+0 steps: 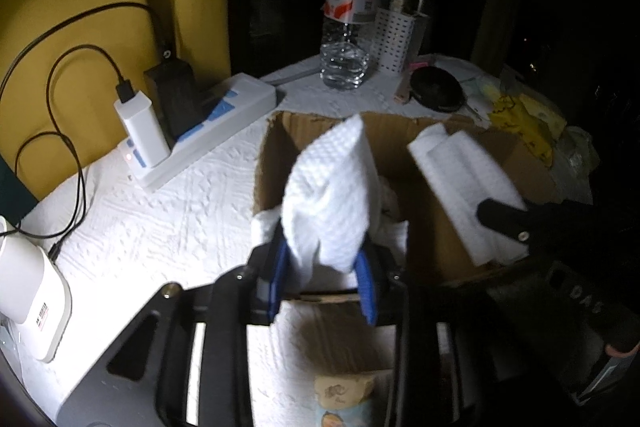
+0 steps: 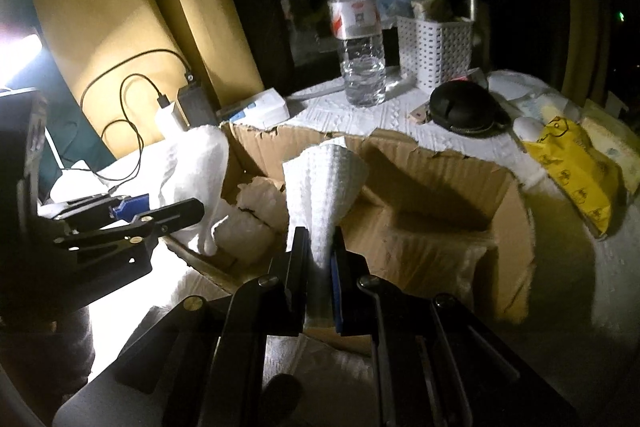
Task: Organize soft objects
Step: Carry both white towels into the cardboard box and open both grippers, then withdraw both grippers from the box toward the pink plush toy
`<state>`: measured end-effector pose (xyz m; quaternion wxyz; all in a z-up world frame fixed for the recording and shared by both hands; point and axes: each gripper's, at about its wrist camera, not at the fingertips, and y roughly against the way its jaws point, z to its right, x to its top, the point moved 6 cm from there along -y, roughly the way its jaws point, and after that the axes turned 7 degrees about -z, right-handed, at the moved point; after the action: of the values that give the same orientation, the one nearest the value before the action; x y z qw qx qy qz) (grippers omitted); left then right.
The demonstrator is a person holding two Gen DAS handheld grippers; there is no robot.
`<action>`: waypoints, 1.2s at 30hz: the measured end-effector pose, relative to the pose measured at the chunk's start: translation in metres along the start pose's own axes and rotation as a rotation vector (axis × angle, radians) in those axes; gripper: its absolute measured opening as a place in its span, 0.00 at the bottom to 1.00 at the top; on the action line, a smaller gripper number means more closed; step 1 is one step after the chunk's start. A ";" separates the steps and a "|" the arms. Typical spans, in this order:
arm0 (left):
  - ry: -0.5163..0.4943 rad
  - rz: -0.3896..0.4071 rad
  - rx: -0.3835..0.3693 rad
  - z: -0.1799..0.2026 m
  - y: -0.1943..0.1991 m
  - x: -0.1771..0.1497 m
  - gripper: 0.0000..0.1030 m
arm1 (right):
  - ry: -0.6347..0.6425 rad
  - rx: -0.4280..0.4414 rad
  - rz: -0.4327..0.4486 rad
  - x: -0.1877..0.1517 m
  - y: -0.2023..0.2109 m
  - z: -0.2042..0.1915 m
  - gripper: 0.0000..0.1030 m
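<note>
An open cardboard box (image 1: 276, 151) stands on the white-covered table, with white cloths lying inside it. Over the box's near left corner, my left gripper (image 1: 322, 261) stands open; a white waffle-textured cloth (image 1: 332, 187) rises loosely between its blue pads (image 1: 280, 275). My right gripper (image 2: 320, 255) is shut on a second white cloth (image 2: 320, 179), folded and held upright over the box's near side (image 2: 440, 247). Seen from the left wrist, that cloth (image 1: 460, 171) and the right gripper's black finger (image 1: 504, 223) are over the box's right part.
Behind the box stand a water bottle (image 1: 350, 15), a white perforated basket (image 2: 436, 47) and a black round case (image 2: 464, 107). A power strip (image 1: 208, 135) with chargers and cables lies at the left, near a yellow curtain. A yellow packet (image 2: 576, 171) sits at the right.
</note>
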<state>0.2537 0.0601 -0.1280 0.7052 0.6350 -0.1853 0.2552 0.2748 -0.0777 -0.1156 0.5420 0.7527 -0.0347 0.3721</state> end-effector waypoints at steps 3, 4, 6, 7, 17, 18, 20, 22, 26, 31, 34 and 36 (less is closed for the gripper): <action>0.003 0.005 -0.025 0.002 0.003 0.001 0.51 | -0.002 0.005 -0.010 -0.001 -0.003 -0.002 0.10; 0.004 0.009 -0.031 0.002 0.005 0.001 0.51 | -0.004 0.008 -0.013 -0.002 -0.004 -0.002 0.10; 0.001 0.013 -0.023 0.003 0.006 0.002 0.51 | -0.004 0.006 -0.014 -0.001 -0.004 -0.002 0.13; 0.002 0.013 -0.024 0.003 0.006 0.002 0.51 | -0.004 0.003 -0.015 -0.002 -0.003 -0.002 0.14; 0.009 0.056 -0.037 0.005 0.027 0.004 0.73 | -0.017 -0.005 -0.001 -0.002 0.011 0.000 0.31; 0.011 0.058 -0.036 0.004 0.028 0.004 0.73 | -0.018 -0.006 0.001 -0.003 0.013 0.000 0.31; 0.014 0.064 -0.034 0.002 0.032 0.004 0.73 | -0.018 -0.007 0.006 -0.003 0.018 0.000 0.31; 0.017 0.071 -0.030 0.000 0.036 0.004 0.73 | -0.016 -0.009 0.014 -0.004 0.024 -0.002 0.31; 0.022 0.079 -0.019 -0.002 0.047 0.002 0.73 | -0.017 -0.011 0.027 -0.006 0.033 -0.004 0.31; 0.018 0.081 -0.015 0.001 0.057 -0.004 0.73 | -0.016 -0.014 0.045 -0.011 0.046 -0.009 0.32; 0.015 0.083 -0.018 0.004 0.064 -0.009 0.73 | -0.018 -0.016 0.053 -0.014 0.054 -0.011 0.34; 0.011 0.087 -0.020 0.006 0.069 -0.012 0.74 | -0.019 -0.016 0.058 -0.017 0.059 -0.012 0.42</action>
<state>0.2038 0.0568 -0.0791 0.7008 0.6178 -0.2115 0.2872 0.2297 -0.0977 -0.0771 0.5368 0.7505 -0.0646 0.3801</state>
